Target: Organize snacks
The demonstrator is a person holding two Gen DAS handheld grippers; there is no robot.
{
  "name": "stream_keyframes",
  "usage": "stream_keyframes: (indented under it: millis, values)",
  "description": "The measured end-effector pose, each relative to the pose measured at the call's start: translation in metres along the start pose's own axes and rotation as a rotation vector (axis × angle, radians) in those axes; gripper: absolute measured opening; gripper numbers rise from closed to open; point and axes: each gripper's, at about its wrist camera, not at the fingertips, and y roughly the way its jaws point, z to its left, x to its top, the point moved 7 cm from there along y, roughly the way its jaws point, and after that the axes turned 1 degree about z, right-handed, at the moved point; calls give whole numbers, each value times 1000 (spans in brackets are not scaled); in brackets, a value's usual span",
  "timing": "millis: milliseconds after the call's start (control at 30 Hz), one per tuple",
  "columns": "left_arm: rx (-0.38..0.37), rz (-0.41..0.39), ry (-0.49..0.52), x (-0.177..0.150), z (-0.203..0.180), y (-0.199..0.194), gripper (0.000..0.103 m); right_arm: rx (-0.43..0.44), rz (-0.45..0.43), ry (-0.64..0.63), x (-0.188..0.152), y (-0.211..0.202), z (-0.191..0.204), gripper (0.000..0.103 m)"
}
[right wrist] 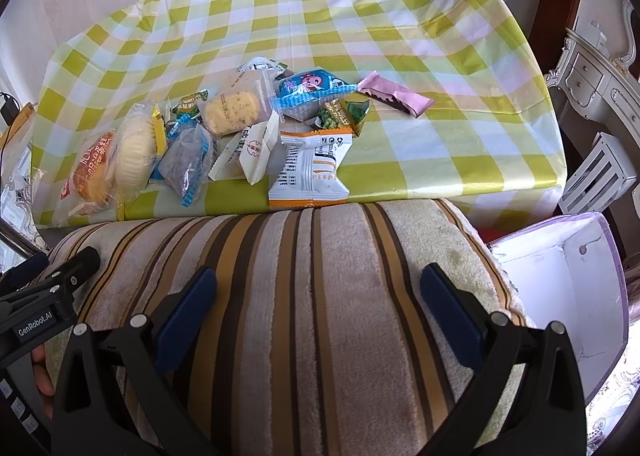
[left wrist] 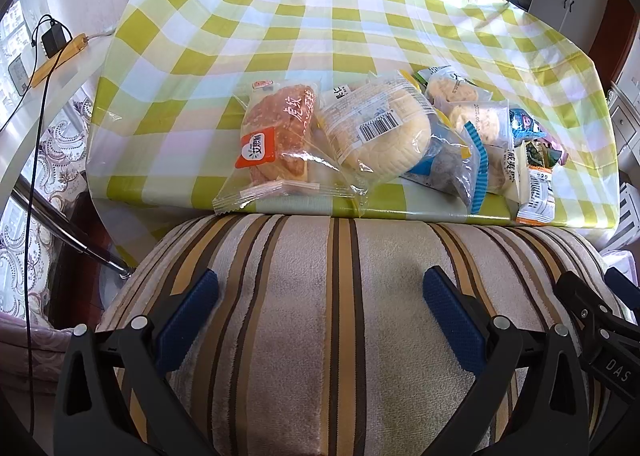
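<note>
Left gripper (left wrist: pixel 320 296) hung spread and empty over the plush striped cushion (left wrist: pixel 340 336), likely staged before reaching. Snacks sat heaped at the table's near edge, 12 o'clock from both claws: crinkly clear-wrapped cake (left wrist: pixel 276 140), round pale bun (left wrist: pixel 380 136), glossy orange-white pouch (right wrist: pixel 310 168), pink wrapper (right wrist: pixel 396 96). Right gripper (right wrist: pixel 318 294) was equally spread, empty; white box (right wrist: pixel 568 296) at its 3 o'clock, probably the bin.
</note>
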Motion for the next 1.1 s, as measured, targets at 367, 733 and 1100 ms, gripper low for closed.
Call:
stream_keyframes:
  millis: [367,733,1100]
  values:
    - [-95,-35,-69,14,15,-8,99,13,29,0,4,2,-1,102]
    - [-127,-85,-168,65,41,6,90,94,140,36,21,16,-7,102]
    - [-133,24,-162,86,45,50,71,135,141,88,52,44,-22,102]
